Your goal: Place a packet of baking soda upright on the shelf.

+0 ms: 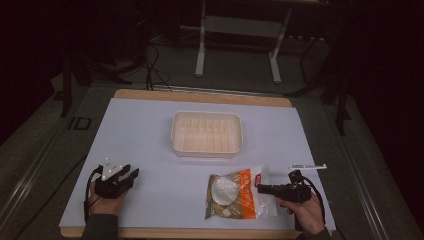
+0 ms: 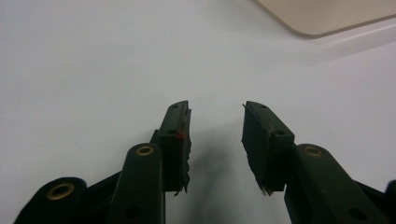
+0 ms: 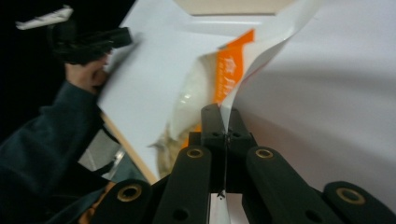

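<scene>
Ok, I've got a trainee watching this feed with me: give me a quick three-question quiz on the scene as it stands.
1. True or false: the right gripper is shut on the edge of the snack bag.
2. What stands between the jaws of the left gripper? A) the bag B) nothing C) a cable
3. Where is the cream tray relative to the bag in the high view?

Key
1. True: its jaws pinch the bag's clear edge.
2. B: the jaws are apart over the bare white table sheet.
3. Farther up the table, apart from the bag and holding nothing.
</scene>
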Available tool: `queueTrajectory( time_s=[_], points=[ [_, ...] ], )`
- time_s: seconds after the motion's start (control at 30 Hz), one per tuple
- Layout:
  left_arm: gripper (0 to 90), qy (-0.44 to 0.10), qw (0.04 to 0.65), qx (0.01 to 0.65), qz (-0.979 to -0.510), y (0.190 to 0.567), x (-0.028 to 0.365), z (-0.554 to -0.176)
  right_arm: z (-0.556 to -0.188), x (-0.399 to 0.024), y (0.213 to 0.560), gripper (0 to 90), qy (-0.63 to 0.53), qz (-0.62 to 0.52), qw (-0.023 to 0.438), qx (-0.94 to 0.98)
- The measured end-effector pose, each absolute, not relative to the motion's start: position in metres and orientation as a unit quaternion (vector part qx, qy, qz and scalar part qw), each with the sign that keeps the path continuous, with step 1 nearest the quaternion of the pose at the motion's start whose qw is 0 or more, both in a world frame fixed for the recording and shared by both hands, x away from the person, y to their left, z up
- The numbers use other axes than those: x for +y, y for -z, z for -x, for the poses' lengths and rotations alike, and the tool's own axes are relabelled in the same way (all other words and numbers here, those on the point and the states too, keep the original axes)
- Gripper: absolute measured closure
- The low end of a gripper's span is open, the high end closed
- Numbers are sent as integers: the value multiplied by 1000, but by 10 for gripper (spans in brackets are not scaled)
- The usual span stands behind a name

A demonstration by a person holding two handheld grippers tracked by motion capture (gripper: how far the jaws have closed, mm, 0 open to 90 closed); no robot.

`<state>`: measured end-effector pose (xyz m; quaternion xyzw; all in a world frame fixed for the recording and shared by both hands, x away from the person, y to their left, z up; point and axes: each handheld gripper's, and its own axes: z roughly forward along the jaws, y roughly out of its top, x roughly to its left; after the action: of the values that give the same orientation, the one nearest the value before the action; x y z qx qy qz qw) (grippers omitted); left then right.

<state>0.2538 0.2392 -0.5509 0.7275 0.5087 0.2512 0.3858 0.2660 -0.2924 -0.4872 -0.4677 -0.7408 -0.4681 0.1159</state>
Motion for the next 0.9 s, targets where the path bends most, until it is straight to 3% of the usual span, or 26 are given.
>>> queueTrajectory(
  time_s=[0.1,0.43,0.9],
  points=[
    [608,-251,386,509,-727,551,240,-254,-266,-287,482,900,476,462,120,-739],
    [604,-251,391,510,-724,550,240,-254,-276,-274,474,900,550,436,202,-682],
    [599,-252,392,511,-723,550,241,-254,-286,-236,457,900,567,410,230,-677]
  ],
)
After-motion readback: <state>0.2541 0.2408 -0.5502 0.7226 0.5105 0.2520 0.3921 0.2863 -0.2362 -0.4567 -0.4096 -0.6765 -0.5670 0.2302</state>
